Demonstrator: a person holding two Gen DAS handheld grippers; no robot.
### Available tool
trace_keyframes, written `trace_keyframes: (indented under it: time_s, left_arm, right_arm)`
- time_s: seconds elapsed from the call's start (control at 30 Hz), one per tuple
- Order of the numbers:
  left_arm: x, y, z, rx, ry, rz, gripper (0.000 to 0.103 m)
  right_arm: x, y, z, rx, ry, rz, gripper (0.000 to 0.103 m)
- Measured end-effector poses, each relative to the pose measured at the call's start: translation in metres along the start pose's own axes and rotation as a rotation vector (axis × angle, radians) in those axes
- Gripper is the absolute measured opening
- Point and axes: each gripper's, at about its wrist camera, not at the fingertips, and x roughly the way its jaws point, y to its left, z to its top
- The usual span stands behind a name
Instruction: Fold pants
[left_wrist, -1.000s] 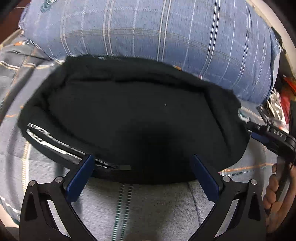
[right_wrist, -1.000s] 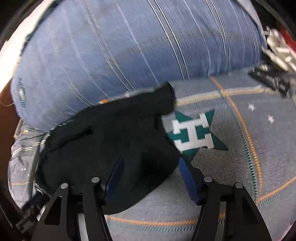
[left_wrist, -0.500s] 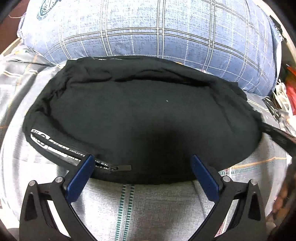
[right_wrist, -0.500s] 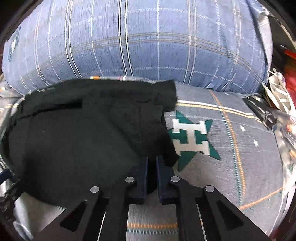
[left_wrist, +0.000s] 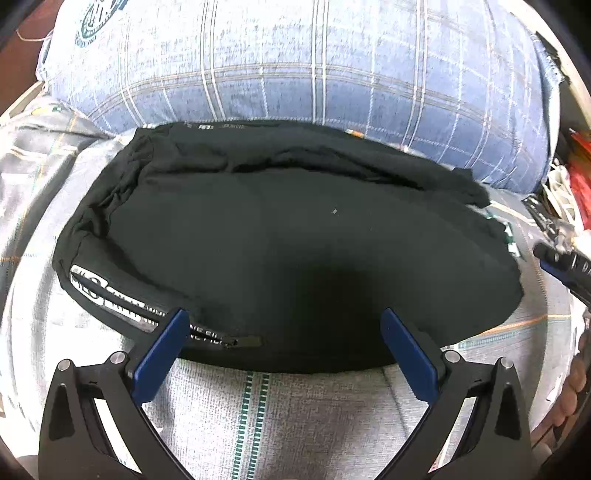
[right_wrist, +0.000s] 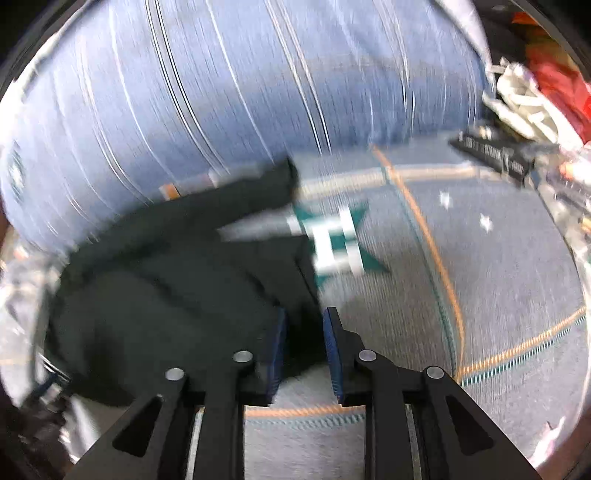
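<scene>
The black pants (left_wrist: 295, 251) lie folded in a flat bundle on the bed, with a white-lettered waistband (left_wrist: 110, 295) at the near left. My left gripper (left_wrist: 284, 343) is open, its blue fingers at the bundle's near edge, holding nothing. In the blurred right wrist view the pants (right_wrist: 166, 295) lie left of centre. My right gripper (right_wrist: 303, 343) has its jaws a narrow gap apart around the right edge of the black cloth. Its tip also shows at the right edge of the left wrist view (left_wrist: 565, 262).
A large blue plaid pillow (left_wrist: 314, 62) lies right behind the pants. The grey bedsheet (right_wrist: 461, 295) has orange lines and a green star print (right_wrist: 336, 243). Clutter, white and red items (right_wrist: 535, 92), sits at the far right edge.
My right gripper closed from wide open to nearly shut on the pants' right edge, then parted slightly, and is now moving fast. The left gripper stayed open and barely moved.
</scene>
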Motion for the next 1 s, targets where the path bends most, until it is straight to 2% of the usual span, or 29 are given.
trace_keyframes:
  time_s: [0.07,0.17,0.27,0.33,0.4,0.43,0.47,0.53,0.6,0.67,0.7,0.8,0.87,0.93,1.0]
  left_arm:
    - [-0.008,-0.002,0.003,0.011,-0.020,-0.018,0.103]
    - [-0.019,0.000,0.017,0.009,-0.031,-0.041,0.103]
    - [-0.034,0.014,0.057,-0.021,-0.050,-0.074,0.103]
    - [-0.035,0.019,0.085,-0.012,-0.051,-0.119,0.103]
    - [-0.029,0.025,0.117,-0.012,-0.062,-0.110,0.103]
    - [-0.027,0.027,0.122,-0.025,-0.071,-0.118,0.103]
    - [-0.024,0.032,0.125,-0.042,-0.085,-0.144,0.103]
    - [-0.008,0.043,0.119,-0.080,-0.098,-0.184,0.103]
    - [0.023,0.045,0.112,-0.091,0.016,-0.155,0.103]
    - [0.037,0.046,0.111,-0.096,0.070,-0.174,0.103]
    - [0.041,0.047,0.111,-0.110,0.081,-0.178,0.103]
    - [0.039,0.046,0.112,-0.112,0.078,-0.202,0.103]
    - [0.036,0.044,0.112,-0.104,0.061,-0.190,0.103]
    - [0.032,0.043,0.113,-0.095,0.044,-0.175,0.103]
    - [0.029,0.046,0.115,-0.094,0.025,-0.167,0.103]
  right_arm:
    - [-0.005,0.002,0.001,0.014,-0.020,0.087,0.062]
    - [-0.014,0.009,0.003,0.022,-0.048,0.201,0.062]
    - [-0.013,0.021,0.022,0.030,-0.045,0.241,0.073]
    - [-0.011,0.027,0.046,0.048,-0.025,0.269,0.073]
    - [-0.001,0.032,0.074,0.042,-0.010,0.242,0.075]
    - [0.010,0.035,0.088,0.033,0.005,0.247,0.077]
    - [0.025,0.037,0.102,0.025,0.038,0.251,0.077]
    - [0.059,0.032,0.120,0.024,0.096,0.204,0.077]
    - [0.089,0.027,0.131,0.018,0.140,0.164,0.077]
    - [0.123,0.021,0.140,0.002,0.173,0.111,0.075]
    - [0.141,0.019,0.145,-0.007,0.187,0.075,0.072]
    - [0.181,0.014,0.152,-0.021,0.251,0.042,0.064]
    - [0.193,0.012,0.157,-0.008,0.239,0.011,0.056]
    - [0.194,0.014,0.159,-0.010,0.238,0.009,0.023]
    - [0.184,0.020,0.158,-0.008,0.222,0.022,0.004]
